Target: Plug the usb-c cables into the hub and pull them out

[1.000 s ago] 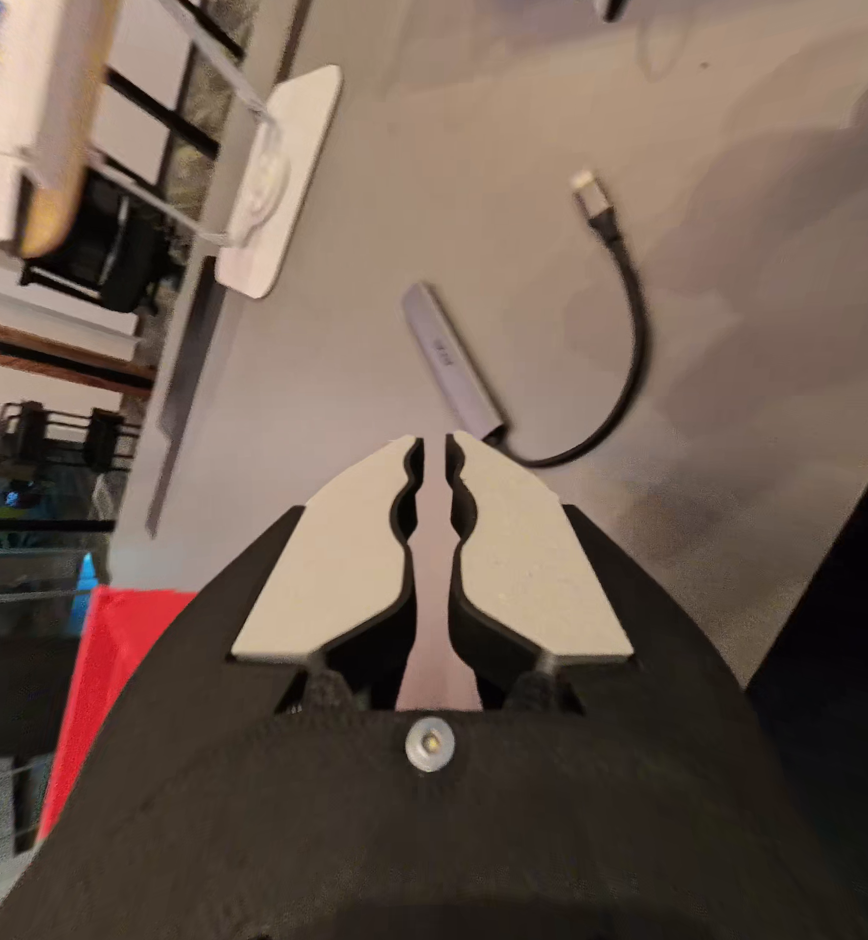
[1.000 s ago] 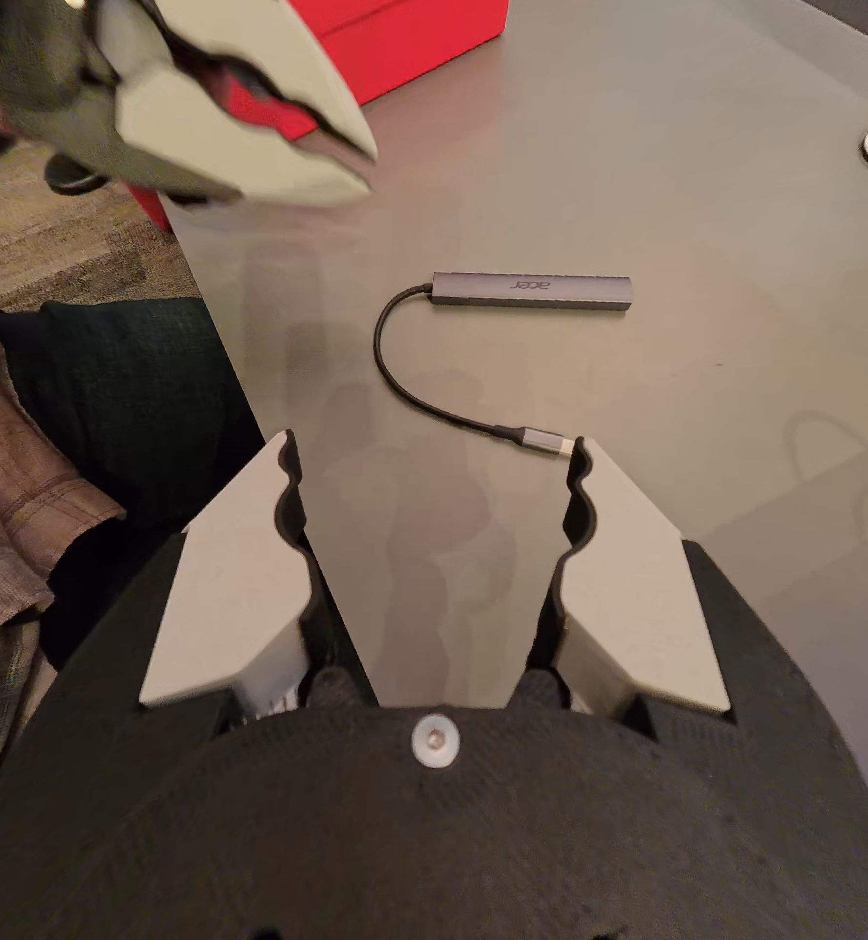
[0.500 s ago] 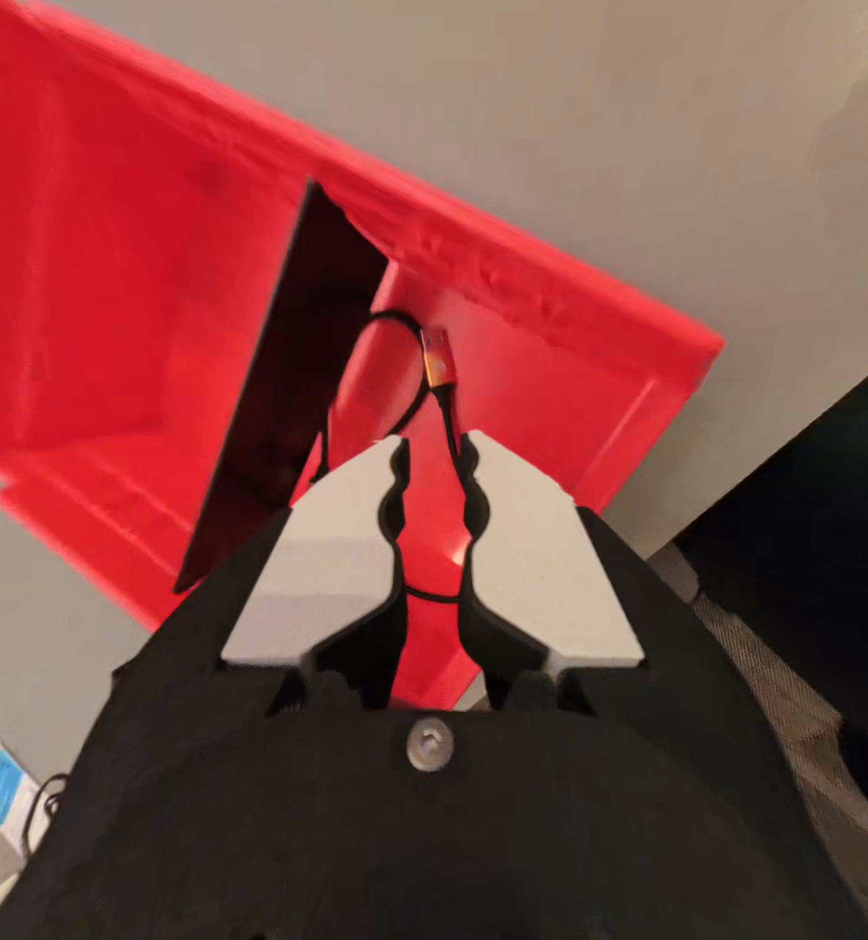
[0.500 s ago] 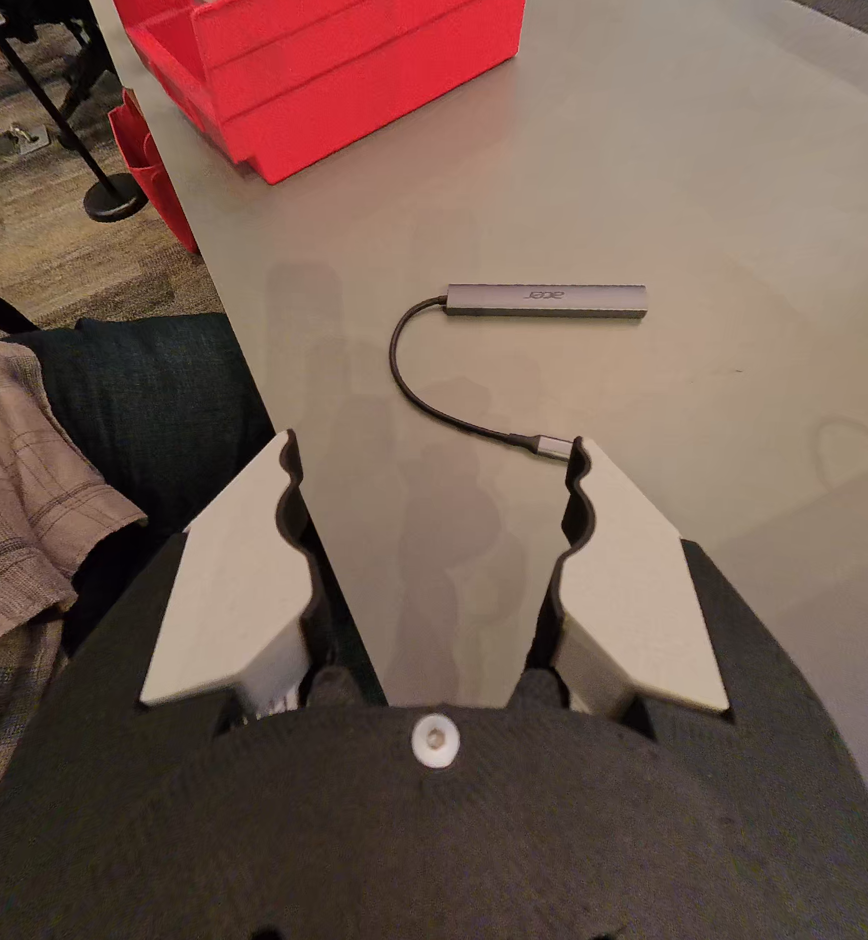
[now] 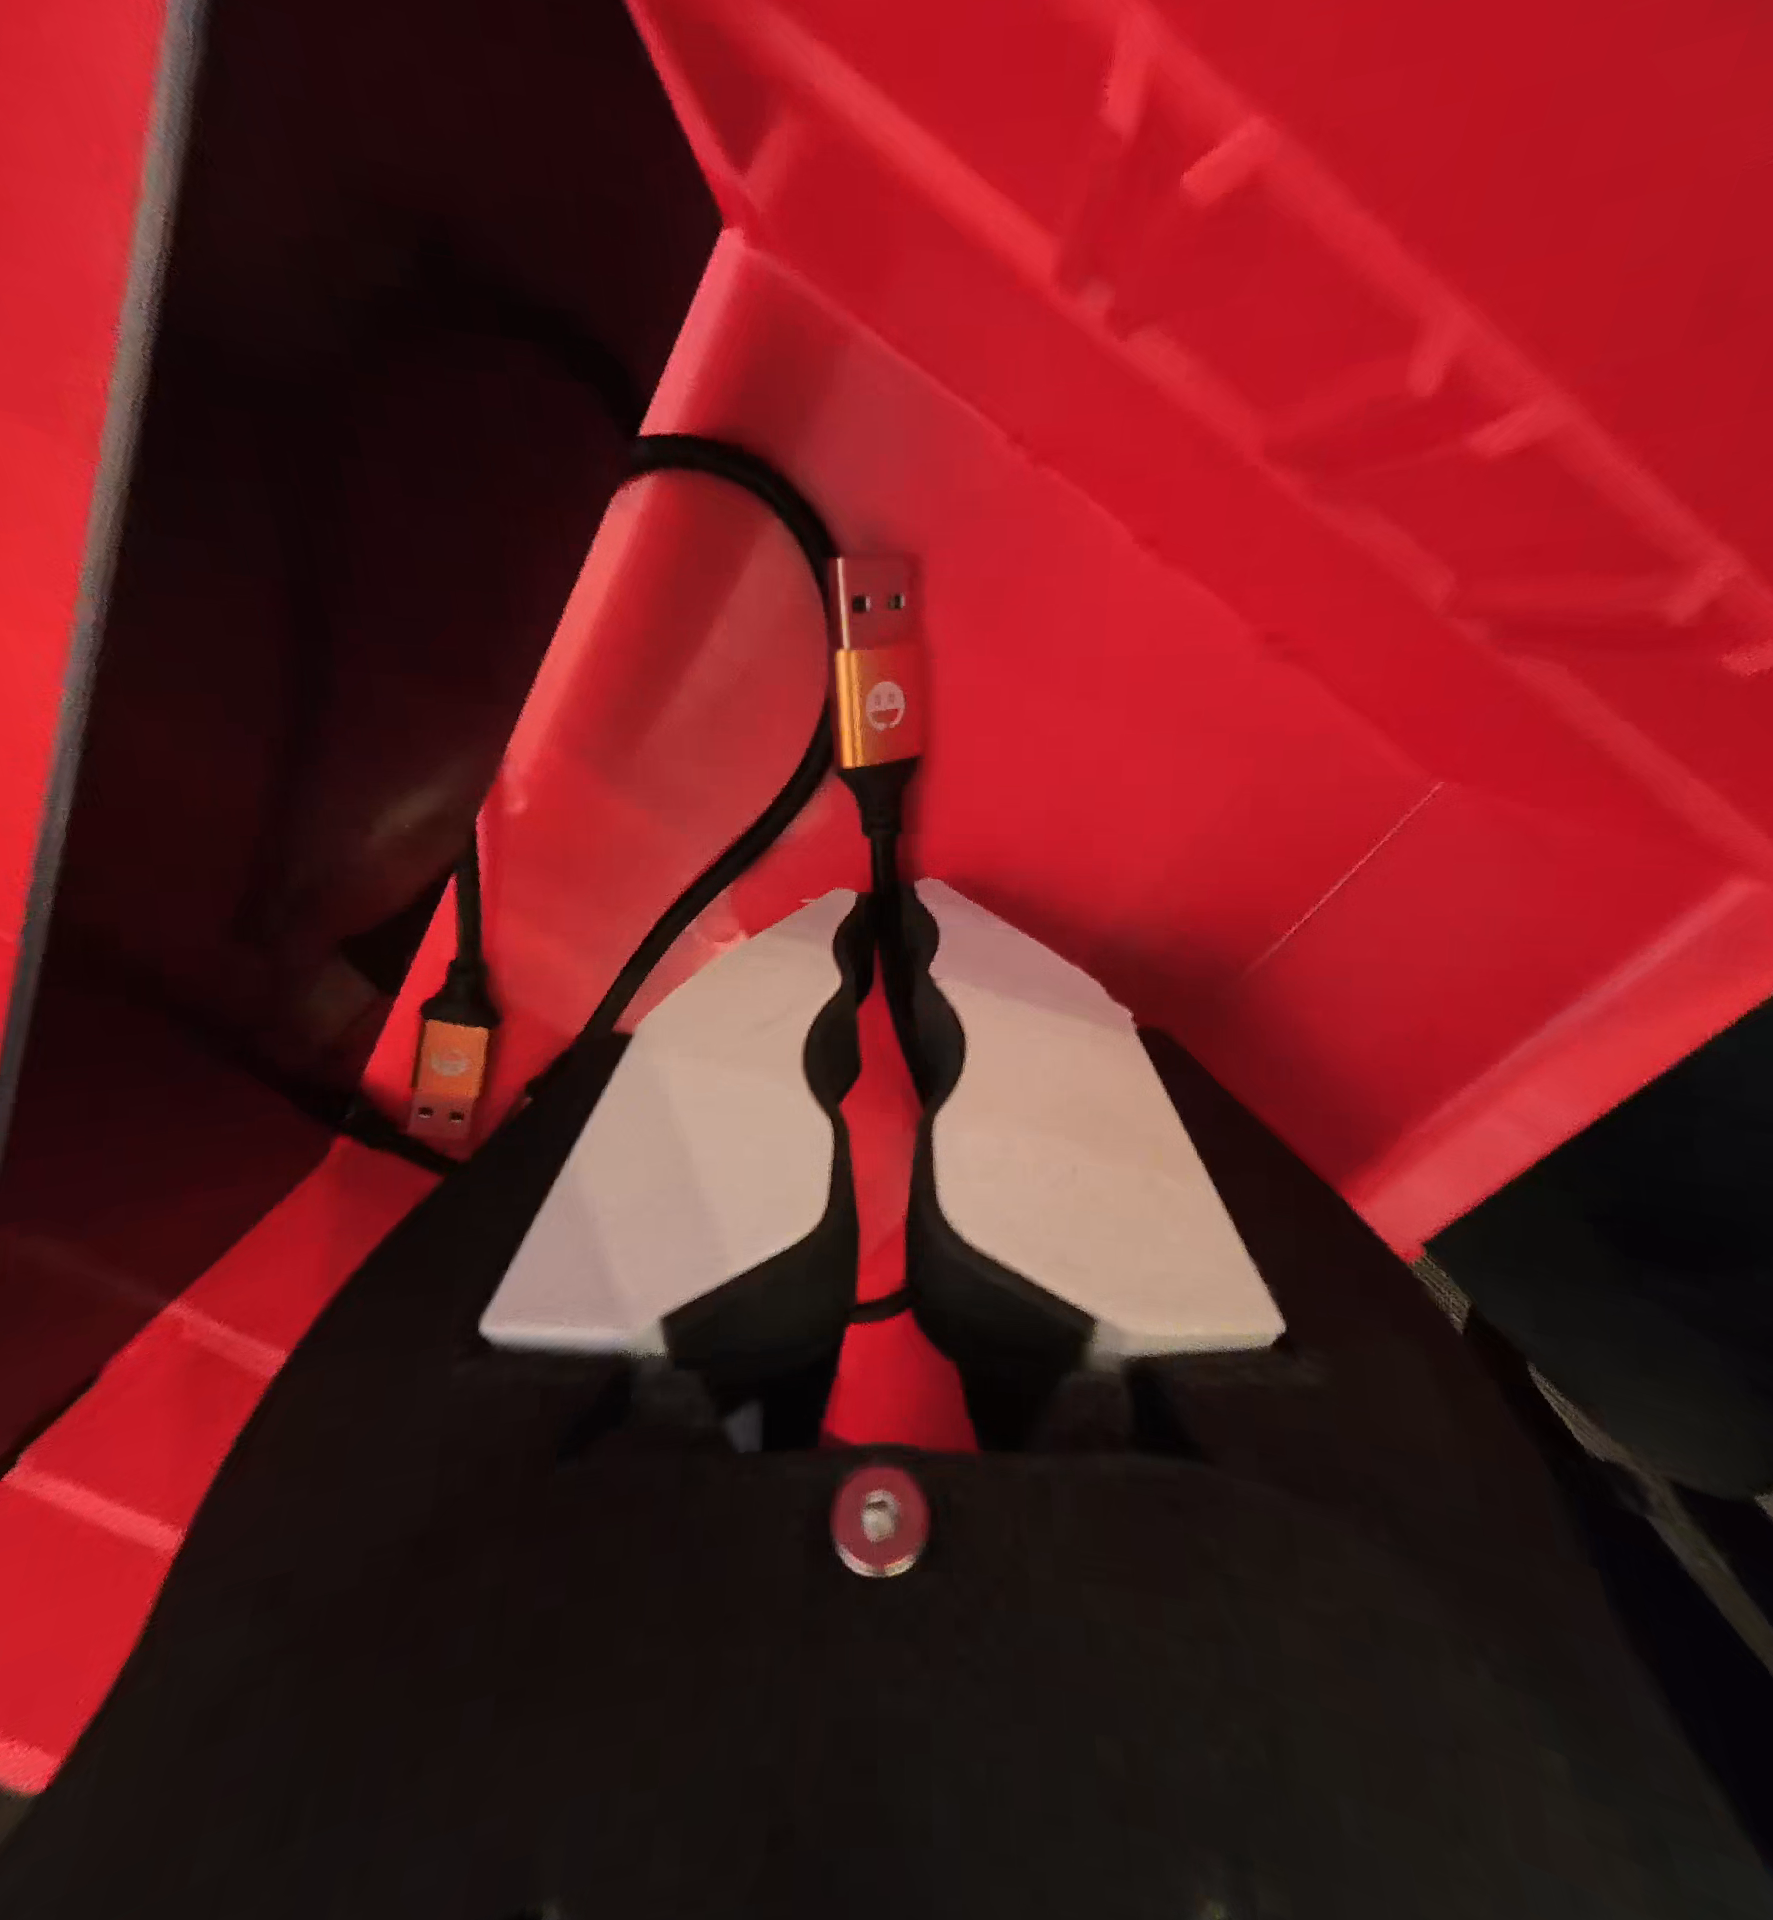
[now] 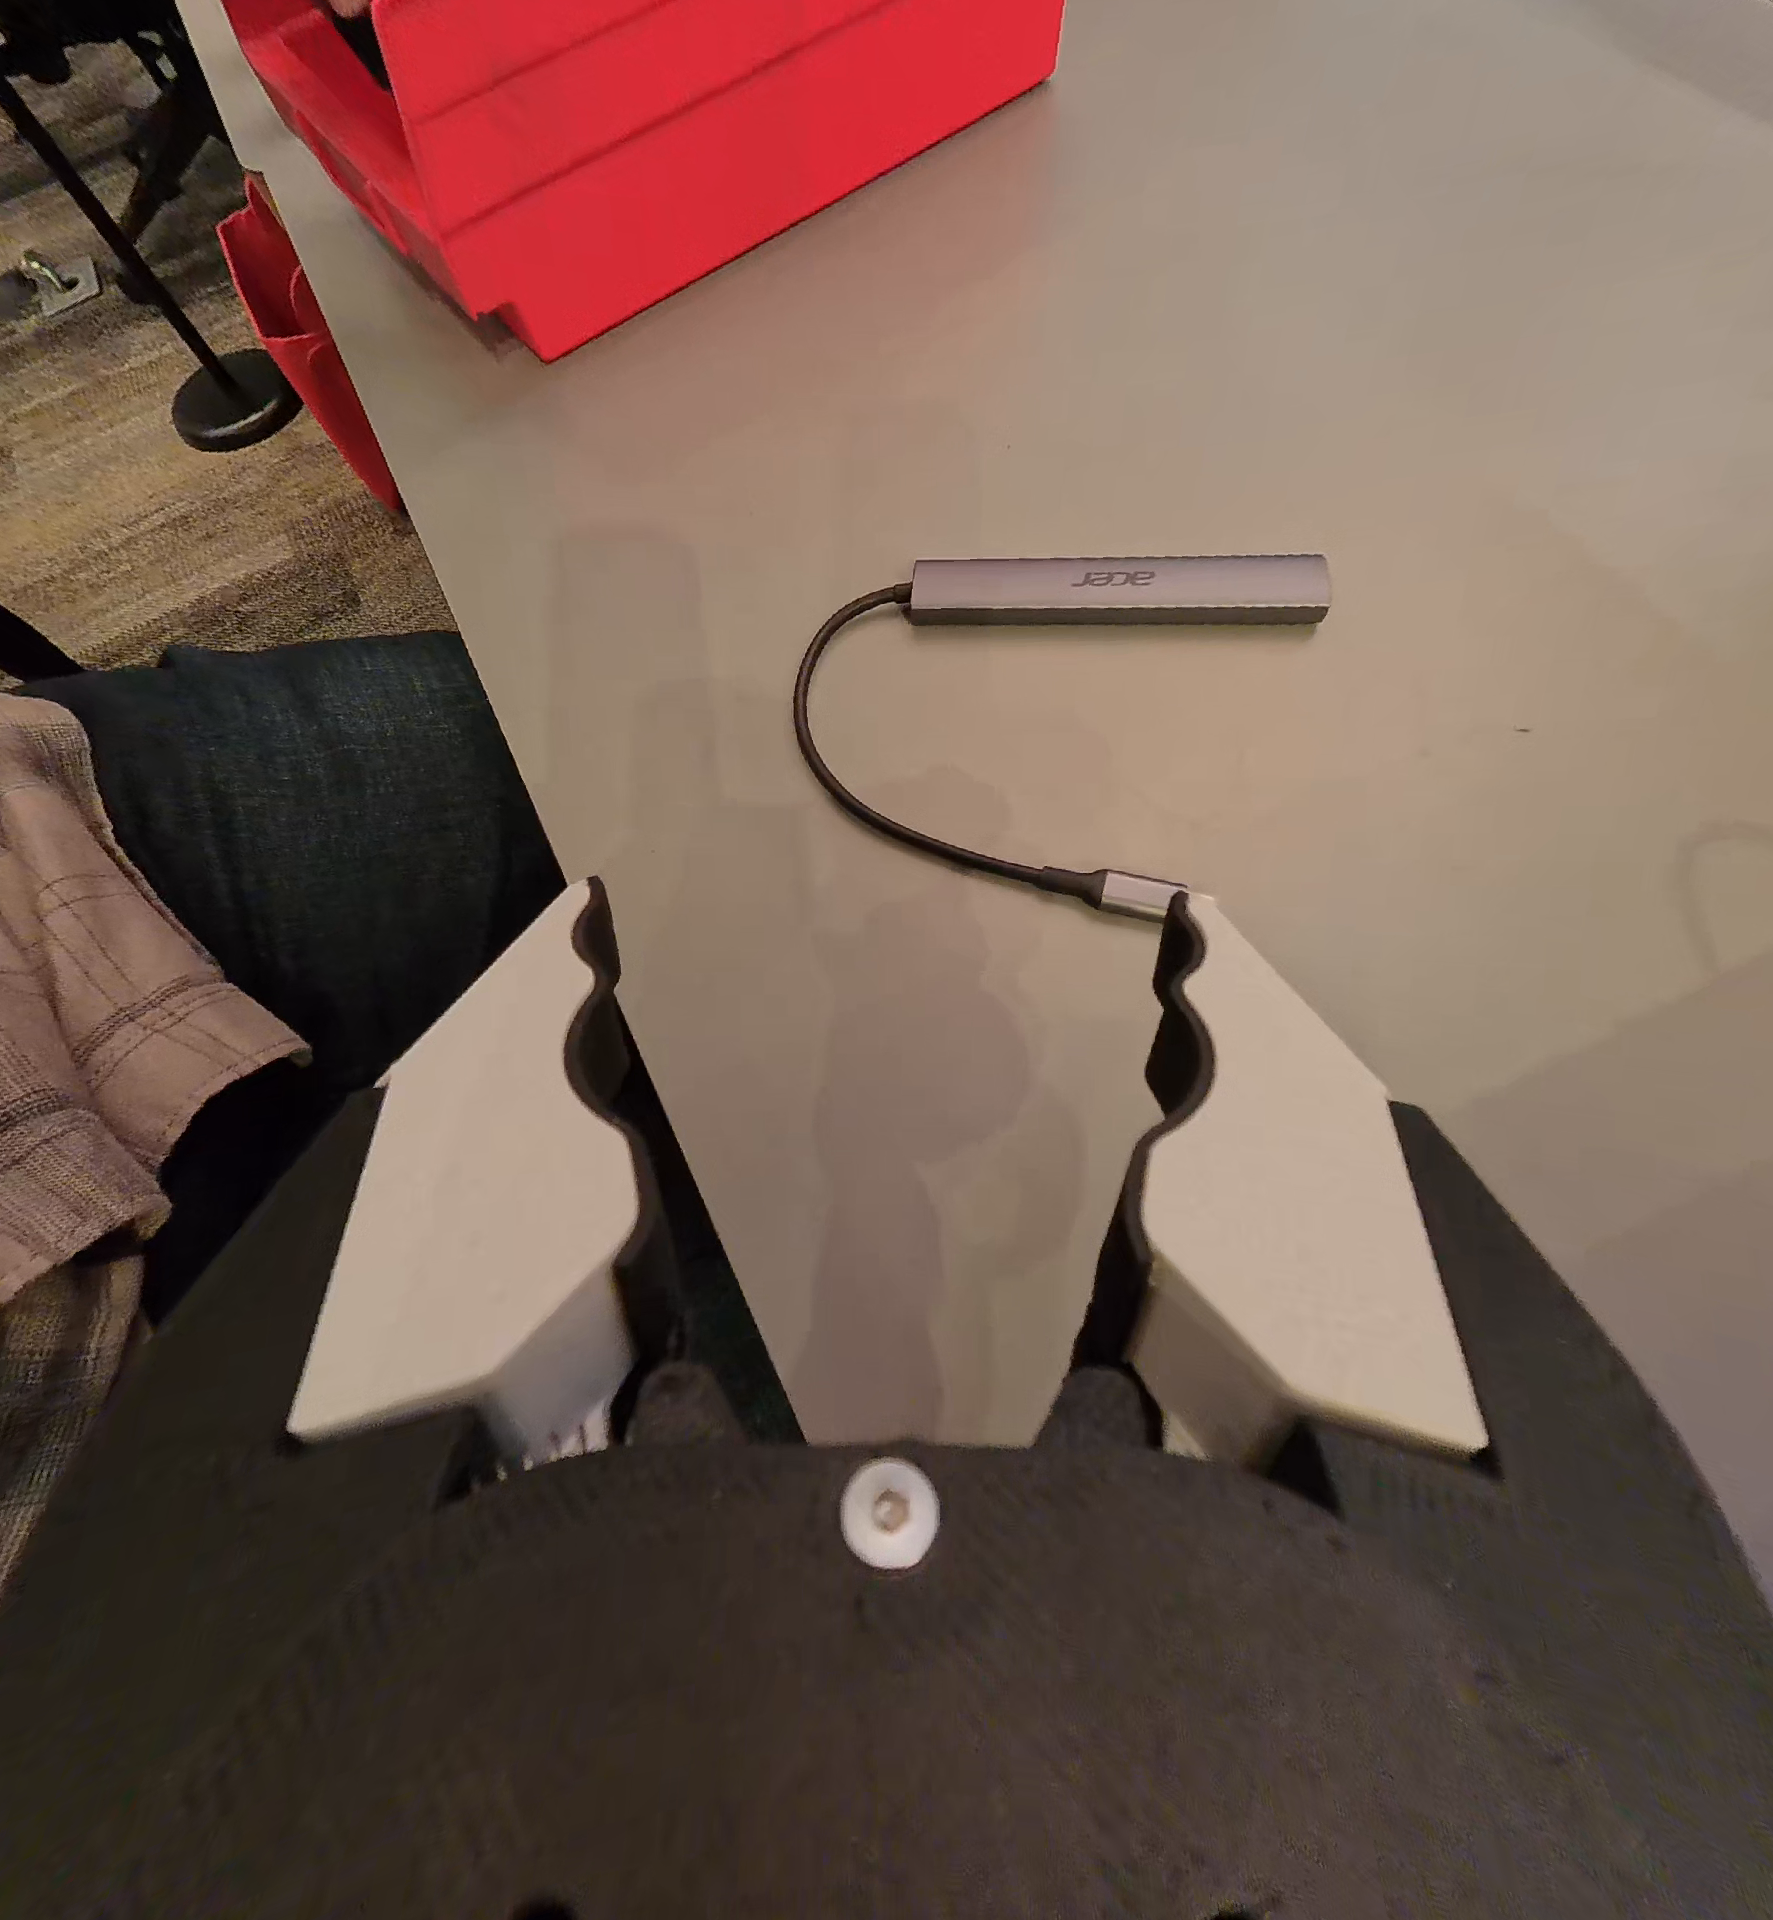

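Note:
In the left wrist view my left gripper (image 5: 884, 891) is down inside a red bin (image 5: 1277, 520). Its jaws are shut on a black cable (image 5: 880, 842) just behind its orange USB plug (image 5: 877, 707), which points away from me. A second orange plug (image 5: 451, 1081) lies to the left. In the right wrist view my right gripper (image 6: 890, 899) is open and empty above the grey table (image 6: 1381, 364). The grey hub (image 6: 1121, 592) lies flat ahead of it. The hub's black lead (image 6: 820, 748) curls back to a silver plug (image 6: 1136, 894) beside my right fingertip.
A black divider panel (image 5: 238, 623) stands in the bin to the left of the cables. The red bin (image 6: 705, 156) sits at the table's far left corner. A person's dark and plaid clothing (image 6: 186, 883) is left of the table edge (image 6: 508, 727). A black stand base (image 6: 233, 410) stands on the carpet. Tip to tip, the grippers are about 40 centimetres apart. Measured from the fingertips, the hub's black lead (image 6: 820, 748) is 10 centimetres or so from the right gripper and 30 centimetres from the left. The grey hub (image 6: 1121, 592) lies some 12 centimetres from my right tips, 30 centimetres from my left tips.
My left gripper swung from above the hub over to the red bin, dropped into it and closed on the black cable behind the orange plug. My right gripper stayed open and hardly moved.

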`<action>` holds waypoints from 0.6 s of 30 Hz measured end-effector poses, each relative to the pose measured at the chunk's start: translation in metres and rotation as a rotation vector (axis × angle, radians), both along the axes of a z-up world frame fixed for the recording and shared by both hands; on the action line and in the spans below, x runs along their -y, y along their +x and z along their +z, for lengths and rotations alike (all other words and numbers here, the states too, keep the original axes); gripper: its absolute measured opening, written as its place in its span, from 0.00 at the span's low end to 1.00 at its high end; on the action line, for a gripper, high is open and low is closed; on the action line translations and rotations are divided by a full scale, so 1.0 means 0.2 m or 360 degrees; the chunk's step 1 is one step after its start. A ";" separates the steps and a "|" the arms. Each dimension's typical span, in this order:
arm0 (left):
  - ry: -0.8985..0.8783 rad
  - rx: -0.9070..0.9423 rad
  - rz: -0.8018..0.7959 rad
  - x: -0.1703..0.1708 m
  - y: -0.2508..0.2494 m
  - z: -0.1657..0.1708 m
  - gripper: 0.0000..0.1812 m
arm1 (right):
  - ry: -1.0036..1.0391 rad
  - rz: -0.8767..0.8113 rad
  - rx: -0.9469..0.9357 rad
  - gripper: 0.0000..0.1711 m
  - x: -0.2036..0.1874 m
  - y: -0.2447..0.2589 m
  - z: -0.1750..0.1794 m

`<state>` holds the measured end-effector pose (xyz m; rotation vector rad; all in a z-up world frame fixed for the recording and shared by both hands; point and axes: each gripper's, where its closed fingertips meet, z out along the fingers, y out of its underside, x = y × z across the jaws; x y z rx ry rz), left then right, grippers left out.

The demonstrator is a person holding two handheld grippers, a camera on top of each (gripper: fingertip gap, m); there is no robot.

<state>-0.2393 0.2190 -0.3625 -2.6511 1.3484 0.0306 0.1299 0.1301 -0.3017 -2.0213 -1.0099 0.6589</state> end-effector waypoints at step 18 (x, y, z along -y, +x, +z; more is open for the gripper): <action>0.1080 0.0377 0.0210 -0.09 -0.07 1.03 0.02 | 0.0047 0.0022 -0.0040 0.59 0.01 -0.02 0.06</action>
